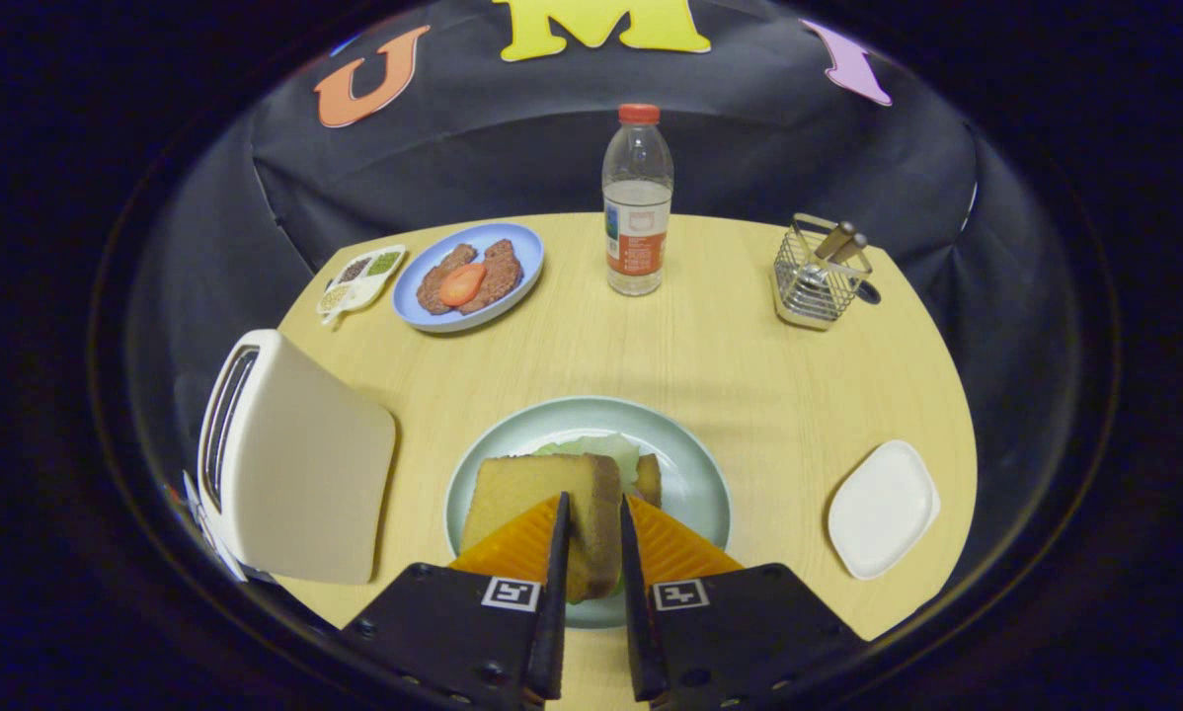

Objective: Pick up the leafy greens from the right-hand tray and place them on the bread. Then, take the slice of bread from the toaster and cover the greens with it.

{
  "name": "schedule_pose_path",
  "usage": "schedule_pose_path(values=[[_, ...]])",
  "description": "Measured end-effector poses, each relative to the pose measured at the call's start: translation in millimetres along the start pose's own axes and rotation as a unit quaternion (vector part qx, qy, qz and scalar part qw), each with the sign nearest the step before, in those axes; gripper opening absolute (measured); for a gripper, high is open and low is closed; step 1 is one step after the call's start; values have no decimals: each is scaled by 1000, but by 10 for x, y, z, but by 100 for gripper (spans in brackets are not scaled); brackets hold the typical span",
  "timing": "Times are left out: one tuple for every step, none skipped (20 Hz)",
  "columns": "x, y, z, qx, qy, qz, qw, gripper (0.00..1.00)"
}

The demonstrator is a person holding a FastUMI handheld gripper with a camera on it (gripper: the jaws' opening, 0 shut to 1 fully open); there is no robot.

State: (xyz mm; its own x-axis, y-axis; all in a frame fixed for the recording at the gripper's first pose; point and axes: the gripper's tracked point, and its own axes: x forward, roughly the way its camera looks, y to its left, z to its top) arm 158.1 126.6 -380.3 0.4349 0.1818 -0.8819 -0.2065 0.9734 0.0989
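Your gripper [591,538] is clenched on the bread slice [542,504], tilted over the greens [596,449] on the near plate [695,474]; lower it flat, then release

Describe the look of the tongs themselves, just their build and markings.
The tongs have two blocky black housings side by side, each bearing a small square black-and-white fiducial marker on its top face near the inner edge. A thin flat blade-like finger runs forward from each housing, with a ridged, wedge-shaped pad on its outer side. Small screw heads dot the housings' lower faces. No cables are visible.
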Motion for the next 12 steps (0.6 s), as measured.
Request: schedule_pose_path(values=[[21, -19, -19, 1, 2, 10, 1000, 27], [35, -52, -25, 3, 3, 19, 1000, 27], [57, -74, -29, 5, 3, 27, 1000, 27], [80, -123, -37, 4, 3, 27, 1000, 27], [91, -179, -59, 2, 4, 27, 1000, 36], [103, -215, -66, 3, 4, 32, 999, 36], [119, -252, -88, 5, 6, 37, 999, 36], [142, -315, -108, 5, 8, 35, 999, 36], [153, -388, -120, 4, 9, 29, 1000, 39], [155, -429, -111, 6, 6, 29, 1000, 42], [133, -433, -107, 10, 3, 34, 999, 40], [110, -453, -109, 12, 0, 38, 999, 42]])
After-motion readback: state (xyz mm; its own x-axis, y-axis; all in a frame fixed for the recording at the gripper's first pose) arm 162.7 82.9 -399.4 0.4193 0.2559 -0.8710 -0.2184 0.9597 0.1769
